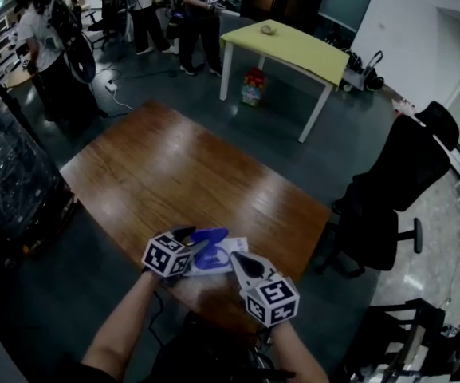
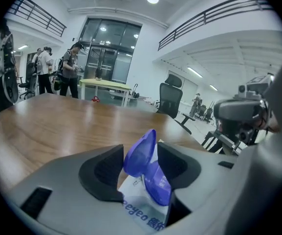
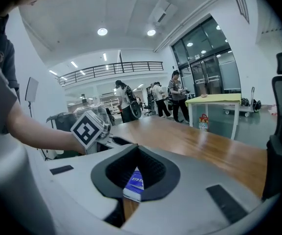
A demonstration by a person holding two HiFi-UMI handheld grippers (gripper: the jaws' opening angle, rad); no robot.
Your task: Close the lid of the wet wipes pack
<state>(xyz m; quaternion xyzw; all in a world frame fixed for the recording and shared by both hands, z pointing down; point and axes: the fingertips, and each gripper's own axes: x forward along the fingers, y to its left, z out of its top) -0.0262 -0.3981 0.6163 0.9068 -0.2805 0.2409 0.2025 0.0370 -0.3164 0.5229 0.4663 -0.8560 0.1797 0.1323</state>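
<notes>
The wet wipes pack (image 1: 223, 260) lies on the wooden table (image 1: 174, 174) near its front edge. Its blue lid (image 1: 210, 236) stands up, hinged open. My left gripper (image 1: 190, 244) is at the pack's left end, jaws open. In the left gripper view the lid (image 2: 141, 153) rises in the gap between the two pads, above the white pack (image 2: 143, 210). My right gripper (image 1: 239, 262) is at the pack's right end. In the right gripper view its pads meet at the tips, with the pack's end (image 3: 135, 182) wedged between them.
A black office chair (image 1: 397, 190) stands right of the table. Farther back stands a yellow-topped table (image 1: 289, 46) with a colourful bag (image 1: 253, 86) under it. Several people stand at the back left. Dark wrapped equipment (image 1: 6, 174) sits left of the table.
</notes>
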